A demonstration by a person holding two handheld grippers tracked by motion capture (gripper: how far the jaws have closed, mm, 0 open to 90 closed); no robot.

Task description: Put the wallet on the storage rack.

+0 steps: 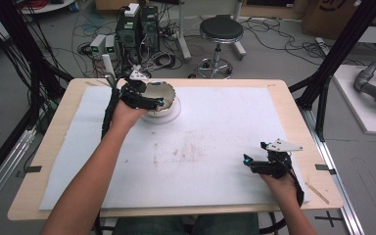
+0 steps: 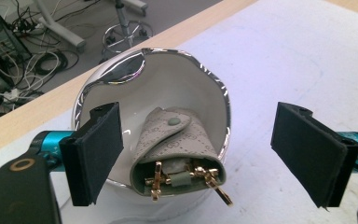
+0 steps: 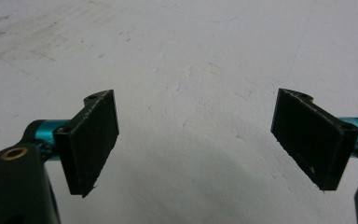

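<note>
A white bowl with a silver rim (image 1: 162, 94) (image 2: 121, 79) stands on the white mat near the table's far edge. Inside it lies a beige key pouch (image 2: 179, 142) with a snap button and gold clips sticking out of its open end. My left gripper (image 1: 152, 101) (image 2: 200, 154) hovers open just over the bowl, its jaws spread on either side of the pouch without touching it. My right gripper (image 1: 255, 164) (image 3: 200, 144) is open low over bare mat at the front right, nothing between its jaws.
A white foam mat (image 1: 210, 147) covers most of the wooden table (image 1: 54, 137), with brownish stains at its middle. Beyond the far edge stand a black stool (image 1: 220, 34) and computer boxes with cables (image 1: 137, 29).
</note>
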